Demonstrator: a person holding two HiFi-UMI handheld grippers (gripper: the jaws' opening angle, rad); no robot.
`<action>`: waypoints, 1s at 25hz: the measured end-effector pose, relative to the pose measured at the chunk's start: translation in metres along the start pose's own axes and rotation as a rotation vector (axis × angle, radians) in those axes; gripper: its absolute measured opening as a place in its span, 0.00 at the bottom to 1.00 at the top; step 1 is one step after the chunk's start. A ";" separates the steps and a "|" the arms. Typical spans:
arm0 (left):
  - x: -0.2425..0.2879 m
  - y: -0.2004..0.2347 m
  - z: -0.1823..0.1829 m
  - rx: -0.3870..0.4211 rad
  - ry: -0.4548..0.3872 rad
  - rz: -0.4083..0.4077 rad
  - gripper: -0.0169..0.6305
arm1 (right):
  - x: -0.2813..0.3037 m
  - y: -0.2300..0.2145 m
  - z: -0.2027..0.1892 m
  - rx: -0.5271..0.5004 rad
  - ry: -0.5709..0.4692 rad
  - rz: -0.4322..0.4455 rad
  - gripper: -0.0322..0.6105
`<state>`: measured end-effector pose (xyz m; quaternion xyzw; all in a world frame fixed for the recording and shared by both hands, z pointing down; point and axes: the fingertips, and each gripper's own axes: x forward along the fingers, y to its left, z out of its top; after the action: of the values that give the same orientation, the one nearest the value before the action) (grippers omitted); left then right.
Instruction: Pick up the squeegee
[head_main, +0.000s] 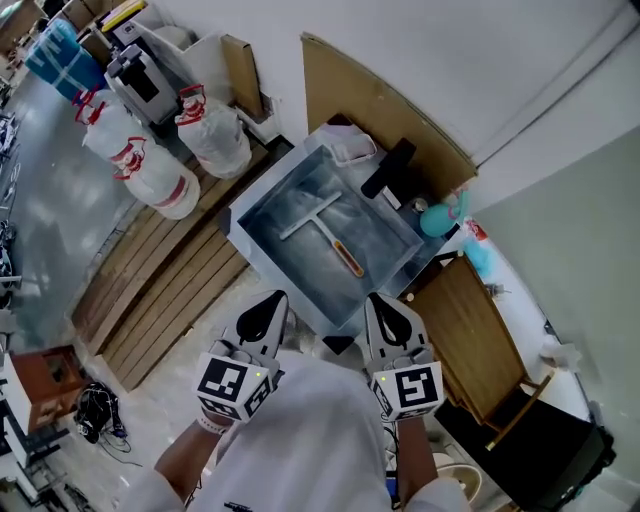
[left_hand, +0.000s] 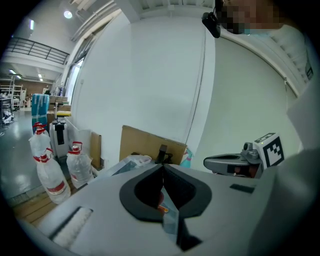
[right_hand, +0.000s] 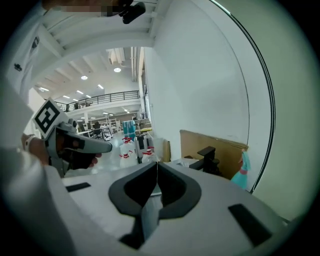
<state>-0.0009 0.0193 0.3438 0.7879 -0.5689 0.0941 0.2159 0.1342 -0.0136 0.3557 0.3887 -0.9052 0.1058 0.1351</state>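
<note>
The squeegee (head_main: 325, 232), with a white T-shaped blade and an orange handle, lies flat on the bottom of a steel sink (head_main: 262, 262) in the head view. Both grippers hang side by side over the sink's near edge, short of the squeegee. My left gripper (head_main: 272, 298) (left_hand: 163, 167) has its jaws pressed together with nothing held. My right gripper (head_main: 380, 300) (right_hand: 157, 162) is shut the same way and holds nothing. Each gripper view shows the other gripper alongside. A sliver of orange shows through the left jaws' gap.
A black faucet (head_main: 390, 165) and a teal spray bottle (head_main: 440, 215) stand at the sink's far side before a cardboard sheet (head_main: 380, 105). Water jugs (head_main: 150, 160) sit to the left above wooden pallets (head_main: 170, 280). A wooden cabinet (head_main: 475, 335) is on the right.
</note>
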 end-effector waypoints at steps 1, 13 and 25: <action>0.002 0.002 0.002 0.003 0.003 -0.003 0.04 | 0.003 -0.002 0.002 0.010 0.000 -0.003 0.06; 0.014 0.017 0.019 0.030 0.001 -0.089 0.04 | 0.013 -0.011 0.010 0.049 -0.013 -0.123 0.06; 0.040 0.033 0.006 0.006 0.053 -0.100 0.04 | 0.051 -0.012 -0.002 -0.012 0.056 -0.070 0.06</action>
<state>-0.0186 -0.0263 0.3616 0.8133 -0.5227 0.1059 0.2328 0.1096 -0.0558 0.3751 0.4163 -0.8875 0.1063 0.1666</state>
